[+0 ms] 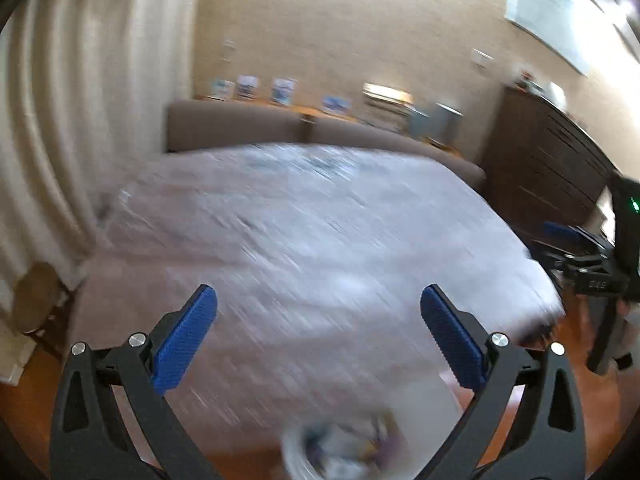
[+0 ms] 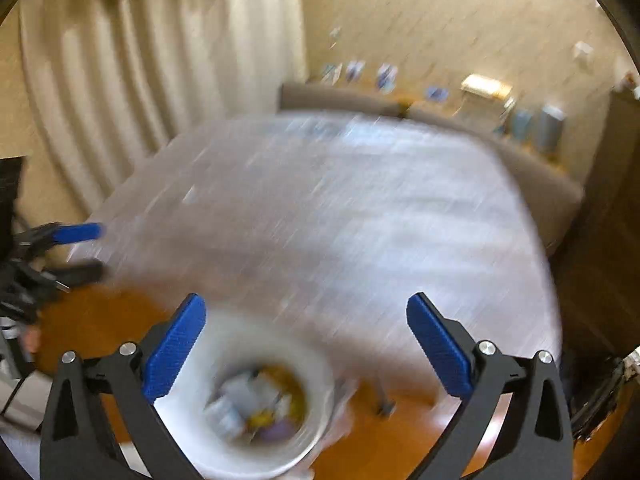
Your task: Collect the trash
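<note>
A white round bin (image 2: 276, 452) stands on the wooden floor below my right gripper (image 2: 306, 312). It holds crumpled paper and yellow and purple scraps (image 2: 260, 404). My right gripper is open above it, blue pads wide apart, nothing between them. The left wrist view shows the bin (image 1: 344, 452) at the bottom edge, under my left gripper (image 1: 318, 304), which is open and empty over the foot of the bed. Each gripper also shows at the side of the other's view: the left gripper (image 2: 86, 250) and the right gripper (image 1: 560, 240). Both pictures are motion-blurred.
A bed with a white cover (image 1: 304, 232) fills the middle, a brown headboard (image 1: 240, 128) behind it. Curtains (image 1: 60, 120) hang at the left, a round stool (image 1: 34, 298) below them. A dark dresser (image 1: 548, 160) stands at the right. The floor (image 2: 100, 320) is orange wood.
</note>
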